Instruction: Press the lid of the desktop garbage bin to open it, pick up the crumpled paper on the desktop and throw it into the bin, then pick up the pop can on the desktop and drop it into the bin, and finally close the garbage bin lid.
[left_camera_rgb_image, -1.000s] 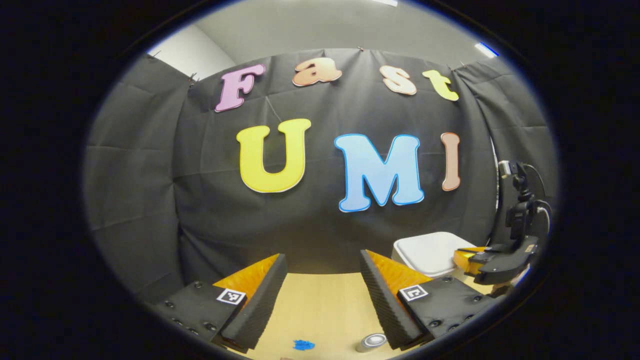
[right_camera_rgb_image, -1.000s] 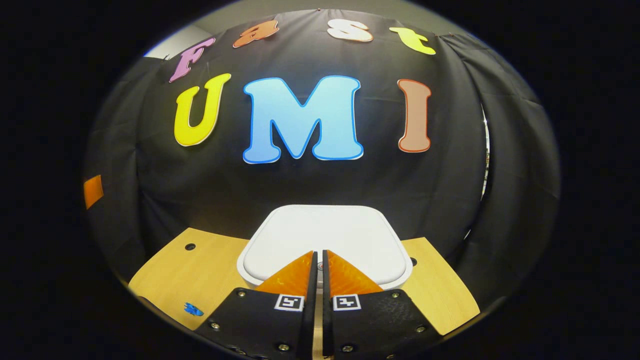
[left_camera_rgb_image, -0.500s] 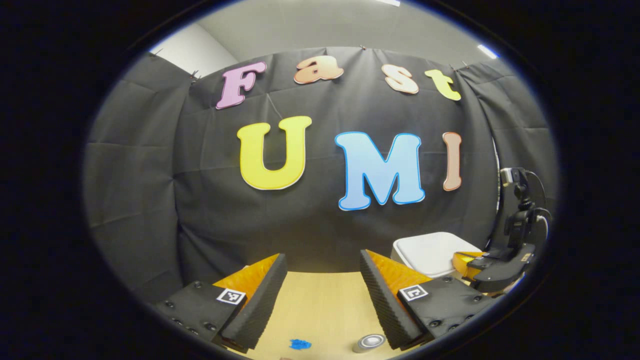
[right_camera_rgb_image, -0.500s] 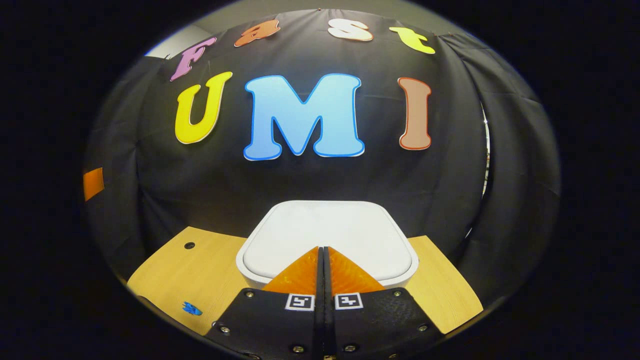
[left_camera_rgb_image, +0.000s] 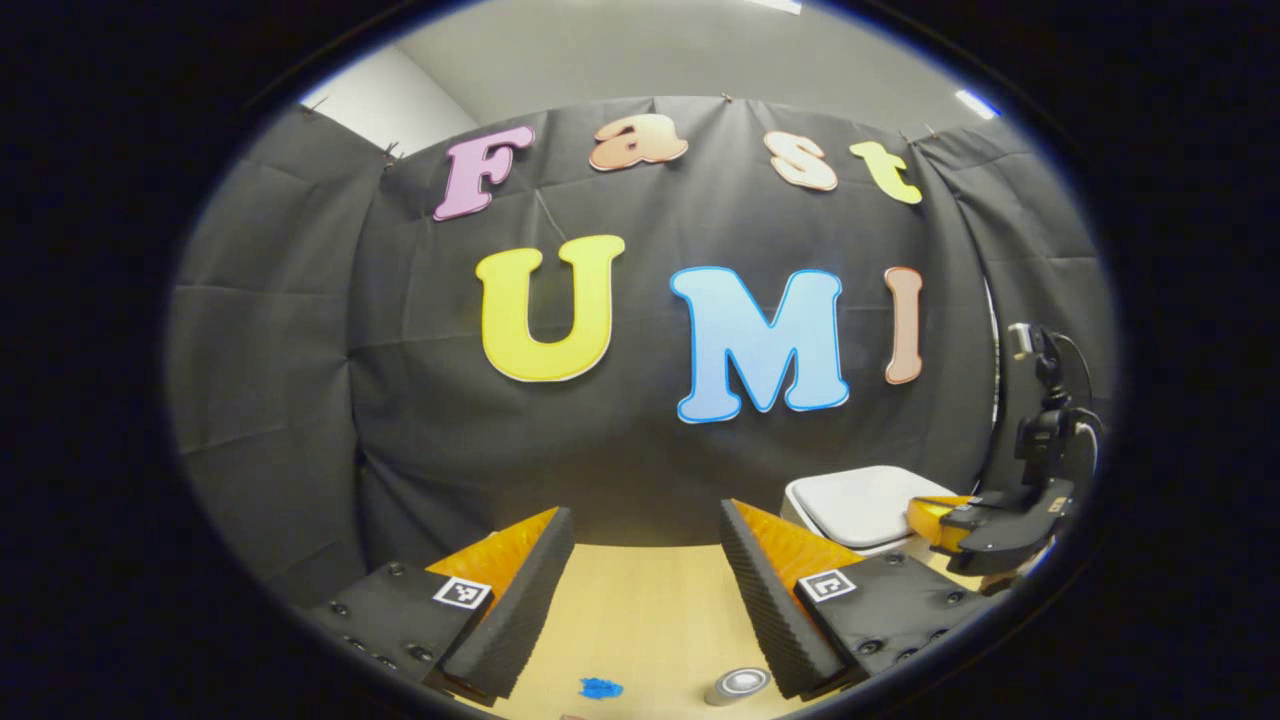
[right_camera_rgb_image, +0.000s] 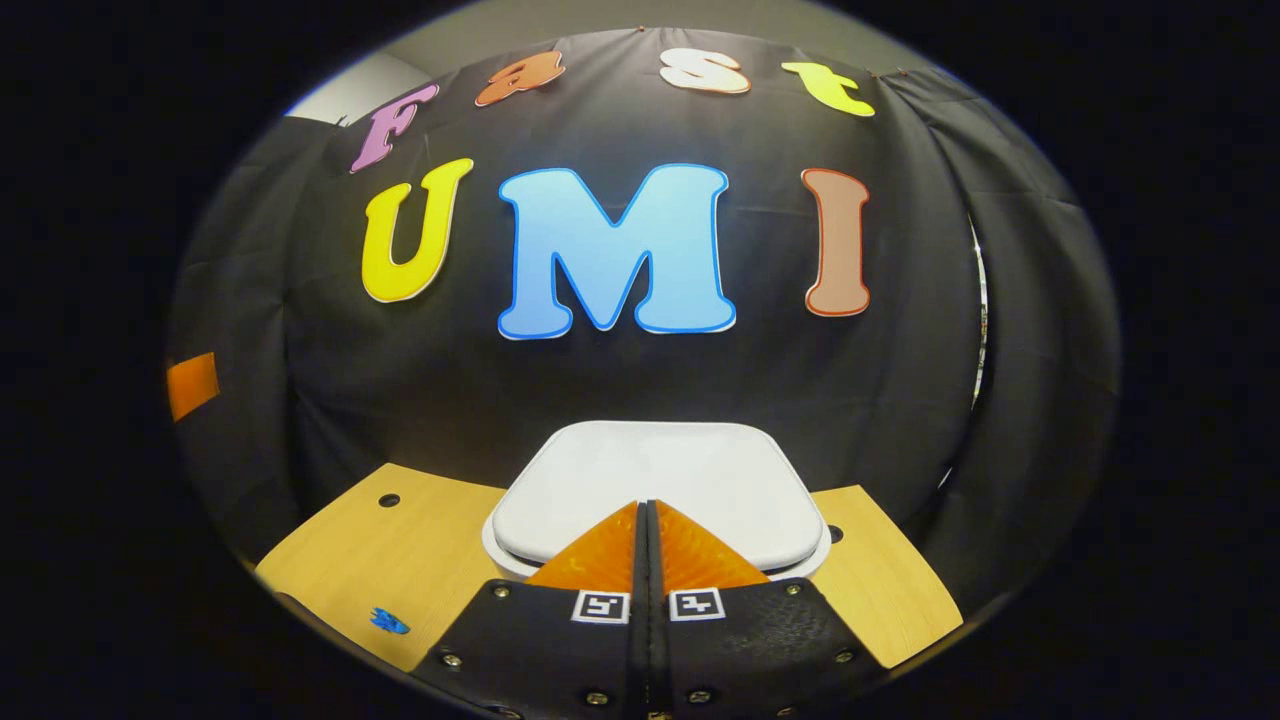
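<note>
At the tabletop's far edge, the right tool (right_camera_rgb_image: 642, 508), fingers closed together and empty, sits over the white bin lid (right_camera_rgb_image: 655, 480), so press straight down near its front, while the left tool (left_camera_rgb_image: 640, 560) waits wide open, empty.

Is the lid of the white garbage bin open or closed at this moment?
Closed. The lid lies flat on the bin's rim, with no opening visible. The right gripper, fingers together, is over its front edge.

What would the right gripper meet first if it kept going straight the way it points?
Most likely the bin lid: the right gripper, fingers together, points at its near edge. Whether the tips already touch it cannot be told; depth is unclear.
</note>
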